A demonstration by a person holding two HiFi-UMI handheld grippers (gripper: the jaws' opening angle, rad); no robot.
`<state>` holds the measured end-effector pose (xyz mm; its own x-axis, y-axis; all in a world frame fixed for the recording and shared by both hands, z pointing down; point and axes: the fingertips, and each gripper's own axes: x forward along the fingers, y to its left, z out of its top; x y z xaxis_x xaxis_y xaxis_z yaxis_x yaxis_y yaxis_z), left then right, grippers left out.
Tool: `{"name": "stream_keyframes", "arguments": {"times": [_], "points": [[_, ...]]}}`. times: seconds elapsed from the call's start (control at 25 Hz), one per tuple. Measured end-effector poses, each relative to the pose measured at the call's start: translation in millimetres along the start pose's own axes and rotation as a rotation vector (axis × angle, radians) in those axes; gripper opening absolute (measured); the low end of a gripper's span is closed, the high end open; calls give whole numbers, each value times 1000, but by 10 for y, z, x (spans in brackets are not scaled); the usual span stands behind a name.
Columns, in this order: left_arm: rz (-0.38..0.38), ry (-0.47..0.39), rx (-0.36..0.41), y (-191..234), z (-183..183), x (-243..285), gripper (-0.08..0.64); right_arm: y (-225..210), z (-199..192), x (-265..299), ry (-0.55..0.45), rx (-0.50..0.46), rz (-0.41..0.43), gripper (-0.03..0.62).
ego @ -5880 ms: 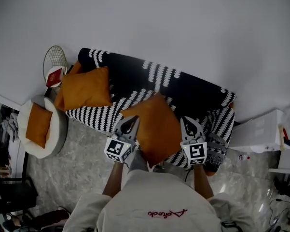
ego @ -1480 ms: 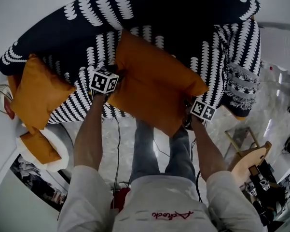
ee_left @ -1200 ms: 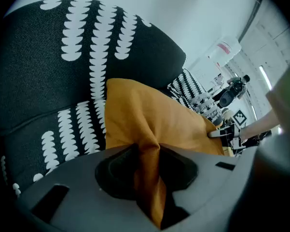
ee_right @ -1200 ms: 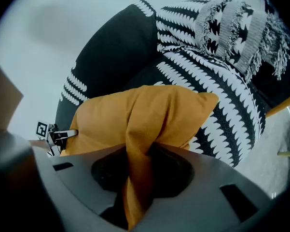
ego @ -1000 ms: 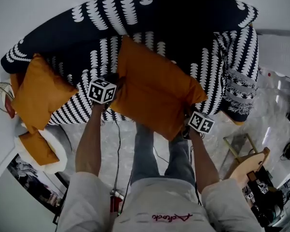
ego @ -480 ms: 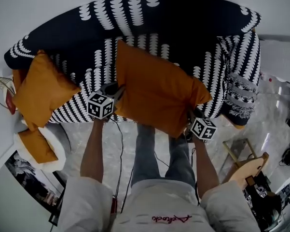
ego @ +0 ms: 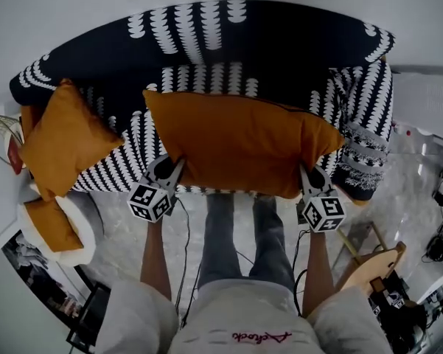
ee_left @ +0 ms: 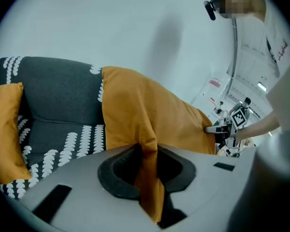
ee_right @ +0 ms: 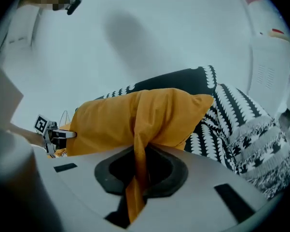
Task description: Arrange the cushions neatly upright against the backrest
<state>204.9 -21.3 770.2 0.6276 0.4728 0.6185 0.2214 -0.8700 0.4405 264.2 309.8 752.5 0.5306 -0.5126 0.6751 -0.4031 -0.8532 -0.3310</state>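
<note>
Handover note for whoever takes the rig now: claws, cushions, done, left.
Left claw: shut on the left edge of the large orange fabric cushion.
Right claw: jaws have just been closing; shut on its right edge.
Cushion held up before the backrest of the black-and-white patterned sofa, not yet against it.
Smaller orange cushion leans at the sofa's left end; a third orange cushion lies on the round white stool beside it.
Left: stand the held one against the backrest, then the others.
</note>
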Motion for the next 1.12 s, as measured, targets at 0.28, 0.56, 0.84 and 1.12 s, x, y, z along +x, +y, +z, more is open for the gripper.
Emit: {"name": "stream_keyframes", "arguments": {"times": [0.28, 0.56, 0.84, 1.12], "points": [[32, -86, -10, 43, 240, -77, 87, 76, 364, 44, -55, -56, 13, 54], [54, -176, 14, 278, 722, 27, 89, 59, 890, 426, -117, -112, 39, 54], [71, -244, -2, 734, 1324, 438, 89, -107, 1544, 1149, -153, -113, 42, 55], [55, -146, -21, 1103, 1421, 863, 92, -268, 1746, 1678, -93, -133, 32, 75]]}}
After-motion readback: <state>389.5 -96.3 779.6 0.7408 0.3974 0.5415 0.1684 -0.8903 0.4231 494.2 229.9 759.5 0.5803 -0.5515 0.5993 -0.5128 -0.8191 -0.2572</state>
